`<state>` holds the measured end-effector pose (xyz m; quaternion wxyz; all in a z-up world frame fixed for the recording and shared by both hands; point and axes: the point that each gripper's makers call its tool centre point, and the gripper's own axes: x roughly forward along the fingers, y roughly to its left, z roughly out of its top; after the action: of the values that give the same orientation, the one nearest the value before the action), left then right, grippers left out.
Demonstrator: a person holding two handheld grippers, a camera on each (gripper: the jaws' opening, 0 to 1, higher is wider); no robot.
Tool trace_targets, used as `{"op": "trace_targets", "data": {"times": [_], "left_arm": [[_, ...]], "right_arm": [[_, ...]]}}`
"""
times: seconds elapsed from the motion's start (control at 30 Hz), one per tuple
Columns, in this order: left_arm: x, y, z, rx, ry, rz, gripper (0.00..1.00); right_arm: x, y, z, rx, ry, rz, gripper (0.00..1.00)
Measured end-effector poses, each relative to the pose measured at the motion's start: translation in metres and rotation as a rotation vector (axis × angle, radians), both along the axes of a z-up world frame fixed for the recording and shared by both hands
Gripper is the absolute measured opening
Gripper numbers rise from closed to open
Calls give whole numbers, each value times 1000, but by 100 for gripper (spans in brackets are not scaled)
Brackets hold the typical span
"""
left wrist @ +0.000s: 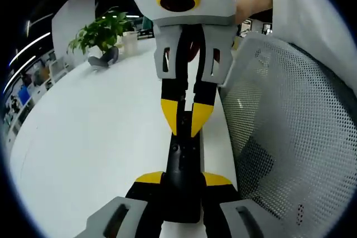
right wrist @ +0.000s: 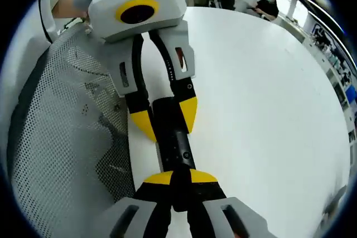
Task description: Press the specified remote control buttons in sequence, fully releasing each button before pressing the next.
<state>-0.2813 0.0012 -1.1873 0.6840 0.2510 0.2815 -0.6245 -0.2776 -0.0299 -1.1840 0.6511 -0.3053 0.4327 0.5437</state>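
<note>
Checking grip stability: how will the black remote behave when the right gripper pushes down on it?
The remote looks stiff and slim, so it probably won't flex. Its smooth shell, clamped between the jaws of the left gripper, might pivot or slip under a push. It appears light for its length.

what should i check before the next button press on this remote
1. Remote clamped in the left gripper: ok, a jaw on each side.
2. Right gripper jaws together for poking: ok.
3. Right gripper lifted off the last button: cannot tell, its tips sit right over the remote.
4. Which button lies under those tips: cannot tell, buttons are too small and dark.
5. Remote in sight: ok, in both views.
6. Remote over the table: ok, near the edge by the mesh chair.
</note>
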Motion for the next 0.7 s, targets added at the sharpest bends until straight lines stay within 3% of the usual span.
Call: {"op": "trace_targets", "data": {"times": [0.03,0.2,0.4,0.5,0.57,0.7], "left_arm": [[0,0,0,-1,0,1,24],[0,-1,0,-1,0,1,24],[0,-1,0,-2,0,-1,24],[0,-1,0,-3,1,0,24],[0,-1,0,-4,0,2,24],[0,-1,0,-5,0,6,24]], "right_arm": [[0,0,0,0,-6,18,6],[-4,1,0,7,-135,268,6],[-8,4,0,-52,-198,518,5],[-6,4,0,-55,-54,278,5],[-3,5,0,-74,-30,188,5],[-2,5,-1,-78,-61,110,4]]}}
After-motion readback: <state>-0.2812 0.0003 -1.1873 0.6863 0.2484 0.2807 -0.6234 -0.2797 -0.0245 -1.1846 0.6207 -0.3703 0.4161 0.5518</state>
